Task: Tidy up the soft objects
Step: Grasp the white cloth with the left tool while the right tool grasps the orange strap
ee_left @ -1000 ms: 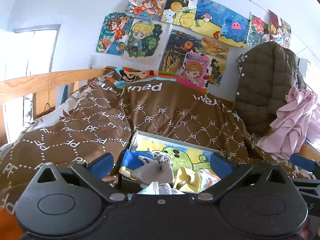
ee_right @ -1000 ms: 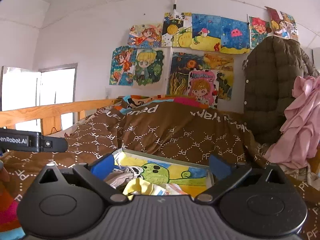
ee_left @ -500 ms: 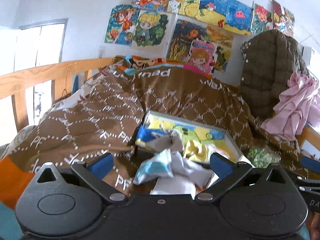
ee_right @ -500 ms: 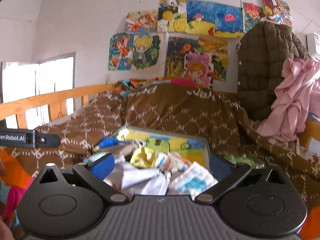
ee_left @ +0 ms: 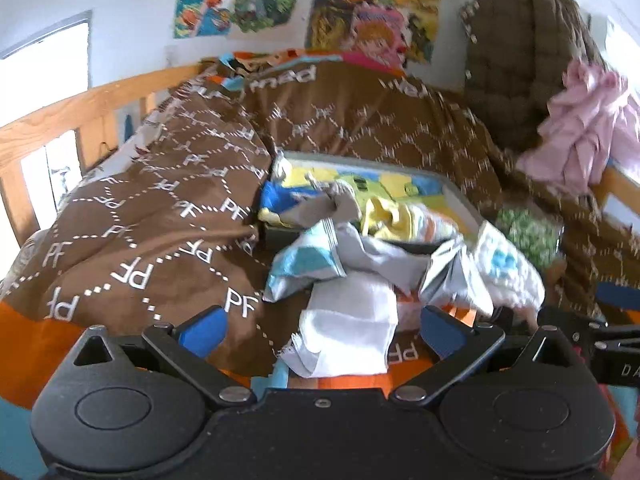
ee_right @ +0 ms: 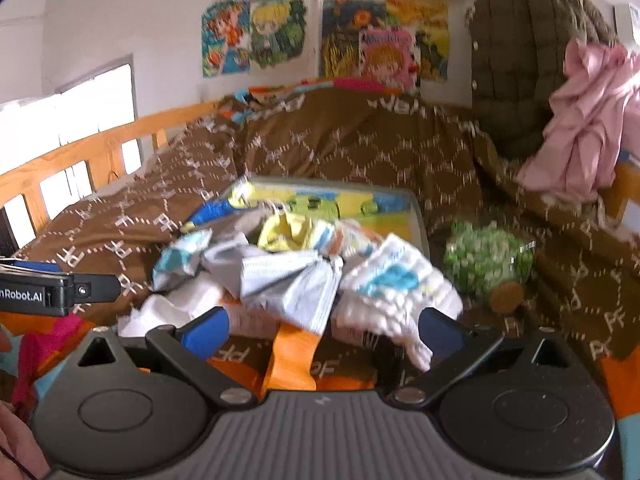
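Spreading wide, the left claw [ee_left: 322,330] hovers over a white cloth [ee_left: 352,328], and the right claw [ee_right: 324,330], equally spread, grips nothing above a pile of small garments [ee_right: 304,276]. These spill from one open box [ee_left: 460,200] on the bed's brown blanket [ee_left: 160,220]. One green plush [ee_right: 488,258] lies just beside it.

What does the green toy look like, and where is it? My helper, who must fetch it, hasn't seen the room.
On the bed's brown blanket lies a shallow box with cloths spilling out. Just right of that box sits the green toy, apart from the pile. Nothing else nearby is speckled green and white, rounded, with a brown tip.
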The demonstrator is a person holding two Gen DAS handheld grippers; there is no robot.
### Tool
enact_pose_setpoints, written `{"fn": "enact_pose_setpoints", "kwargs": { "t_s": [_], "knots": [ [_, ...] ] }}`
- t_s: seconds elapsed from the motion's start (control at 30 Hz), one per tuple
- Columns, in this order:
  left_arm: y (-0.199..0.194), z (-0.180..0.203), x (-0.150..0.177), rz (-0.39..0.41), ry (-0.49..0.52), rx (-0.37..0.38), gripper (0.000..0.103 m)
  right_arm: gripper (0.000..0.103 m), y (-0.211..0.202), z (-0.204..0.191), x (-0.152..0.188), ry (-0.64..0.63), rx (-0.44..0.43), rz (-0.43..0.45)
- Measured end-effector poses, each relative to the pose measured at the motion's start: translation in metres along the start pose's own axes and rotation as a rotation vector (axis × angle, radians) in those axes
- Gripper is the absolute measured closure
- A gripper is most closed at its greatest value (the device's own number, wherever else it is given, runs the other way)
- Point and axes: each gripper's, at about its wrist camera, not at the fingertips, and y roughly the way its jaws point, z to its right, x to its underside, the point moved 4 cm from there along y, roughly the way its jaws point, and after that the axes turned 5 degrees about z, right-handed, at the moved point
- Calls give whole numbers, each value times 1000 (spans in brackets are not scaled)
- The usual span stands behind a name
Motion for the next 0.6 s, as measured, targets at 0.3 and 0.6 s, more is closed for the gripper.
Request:
{"fn": "enact_pose_setpoints", "kwargs": {
  "t_s": [0.3, 0.6],
  "knots": [
    [38, 16, 14, -126, 127, 46, 1, 0, 23, 6, 14, 38, 11, -144],
    [67, 23, 17, -192, 249, 110, 1, 0, 44, 3, 28, 50, -8, -260]
  ]
}}
